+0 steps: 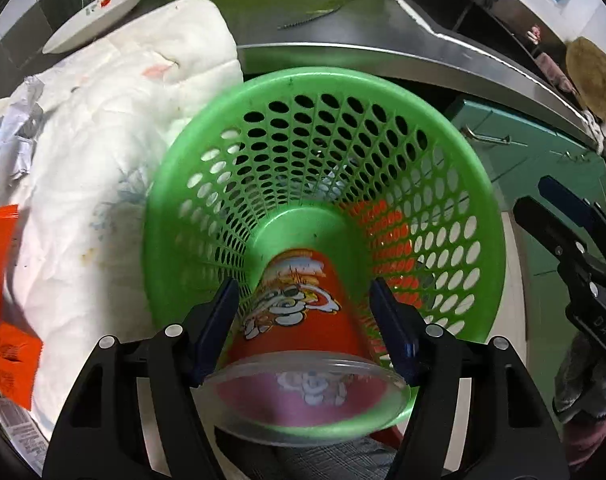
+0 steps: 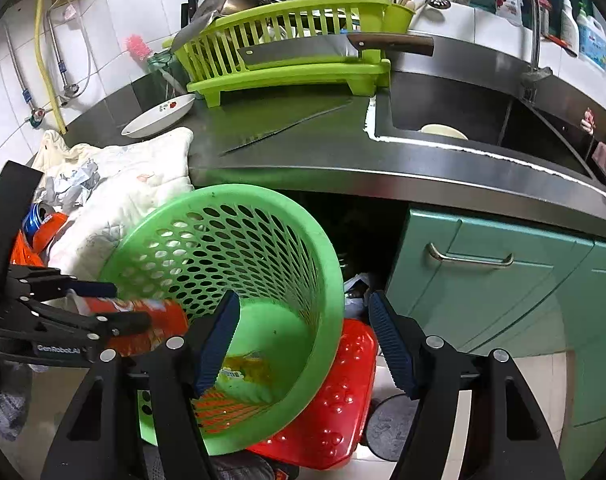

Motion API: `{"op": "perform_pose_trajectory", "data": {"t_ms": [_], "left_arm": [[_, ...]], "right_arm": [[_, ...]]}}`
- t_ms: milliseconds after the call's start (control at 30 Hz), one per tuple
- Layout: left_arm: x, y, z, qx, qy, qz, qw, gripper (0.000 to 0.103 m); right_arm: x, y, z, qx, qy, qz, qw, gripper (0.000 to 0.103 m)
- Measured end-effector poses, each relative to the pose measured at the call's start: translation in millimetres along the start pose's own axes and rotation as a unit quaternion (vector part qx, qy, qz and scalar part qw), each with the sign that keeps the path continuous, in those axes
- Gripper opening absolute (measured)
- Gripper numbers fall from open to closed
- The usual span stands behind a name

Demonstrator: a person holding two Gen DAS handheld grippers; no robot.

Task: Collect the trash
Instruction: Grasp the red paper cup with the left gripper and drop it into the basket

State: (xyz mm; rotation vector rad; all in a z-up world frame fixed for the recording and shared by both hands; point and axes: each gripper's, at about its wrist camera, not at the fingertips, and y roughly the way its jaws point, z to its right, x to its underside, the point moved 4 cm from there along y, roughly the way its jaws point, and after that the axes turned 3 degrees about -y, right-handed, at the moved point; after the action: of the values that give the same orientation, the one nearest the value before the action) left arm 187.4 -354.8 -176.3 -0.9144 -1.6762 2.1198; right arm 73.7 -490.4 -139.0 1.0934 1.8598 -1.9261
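An orange snack can (image 1: 299, 312) with a clear lid sits between the pads of my left gripper (image 1: 305, 320), which is shut on it. The can points down into a green perforated basket (image 1: 323, 84), its far end near the basket's floor. The right wrist view shows the same can (image 2: 159, 320) and left gripper (image 2: 131, 306) at the basket's (image 2: 223, 196) left rim. My right gripper (image 2: 303, 320) is open above the basket's near right rim, touching nothing. A yellow wrapper (image 2: 243, 372) lies in the basket. The right gripper (image 1: 539, 200) also shows right of the basket.
Crumpled paper (image 2: 71, 184), a blue can (image 2: 35, 216) and orange wrappers (image 1: 3, 280) lie by a white cloth (image 1: 123, 120) on the counter. A red stool (image 2: 323, 420) stands under the basket. A cleaver (image 2: 335, 50) rests on the green dish rack (image 2: 287, 80); sink (image 2: 443, 116) and teal cabinets (image 2: 483, 280) at right.
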Motion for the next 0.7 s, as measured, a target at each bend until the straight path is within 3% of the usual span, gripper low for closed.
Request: {"op": "perform_pose_trajectory", "data": {"t_ms": [267,700], "left_arm": [[-6.1,2.2,-4.3,0.012,-0.011,0.005,0.9999,0.067],[-12.2,-13.8,-14.8,0.035,-0.044,0.048,0.9973,0.067]], "right_arm": [[8.8,10.7,-1.2,-0.005,0.002,-0.014,1.0,0.065],[15.2,10.7,-6.0,-0.01,0.0,-0.019,1.0,0.065]]}}
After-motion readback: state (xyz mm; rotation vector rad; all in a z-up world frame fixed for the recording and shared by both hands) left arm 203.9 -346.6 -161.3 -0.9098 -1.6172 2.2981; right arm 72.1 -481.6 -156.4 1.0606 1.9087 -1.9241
